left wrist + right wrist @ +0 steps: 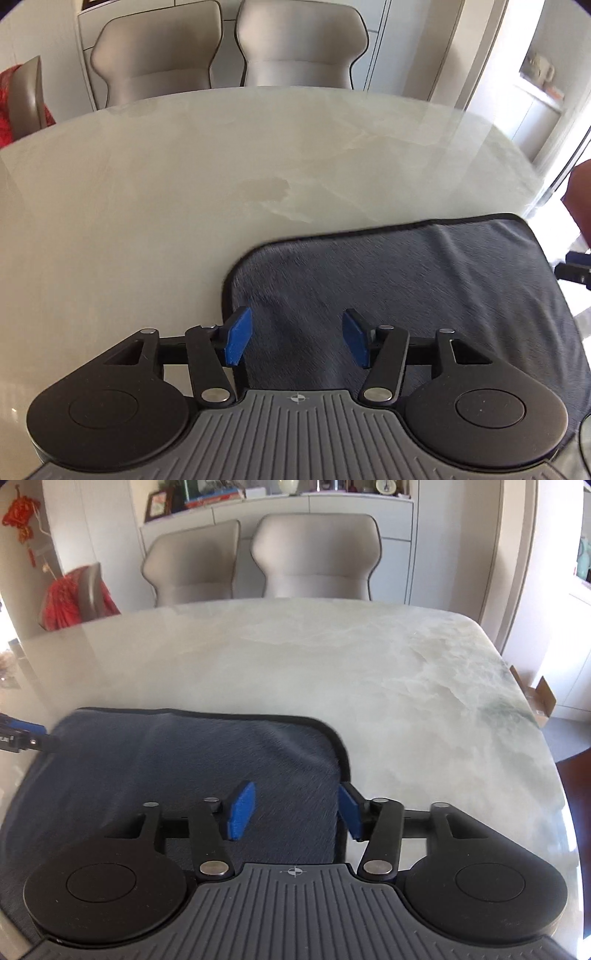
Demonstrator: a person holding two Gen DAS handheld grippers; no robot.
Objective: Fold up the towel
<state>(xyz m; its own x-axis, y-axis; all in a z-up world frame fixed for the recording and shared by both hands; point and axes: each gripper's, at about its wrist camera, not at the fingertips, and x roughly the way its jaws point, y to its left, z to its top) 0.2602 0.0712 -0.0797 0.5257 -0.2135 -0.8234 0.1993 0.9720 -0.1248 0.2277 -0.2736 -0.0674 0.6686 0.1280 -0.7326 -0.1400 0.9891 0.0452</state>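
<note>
Left wrist view: my left gripper (297, 341) hangs with its blue pads (236, 339) wide apart and nothing between them. The towel (406, 288) lies on the table (184, 192), filling the frame from 3 to 6 o'clock, and its left edge runs just beside my left pad. The rounded far-left corner sits at about 12 o'clock from that pad. At 3 o'clock, past the towel's far-right corner, I catch a bit of my other gripper.

Right wrist view: my right gripper (295, 810) is also spread wide and empty. Here the towel (166, 768) covers 6 to 9 o'clock, its right hem passing just inside my right pad (349, 812), with the far-right corner at 12 o'clock from it. Motion blur leaves me unsure whether the pads touch the cloth or hover above it.

The towel looks plush, soft and light, so I expect it to sag and drag instead of holding shape. The bound hem seems the firmest part; I would pinch each side at the hem near a corner and move both hands evenly so the fold stays square.
</note>
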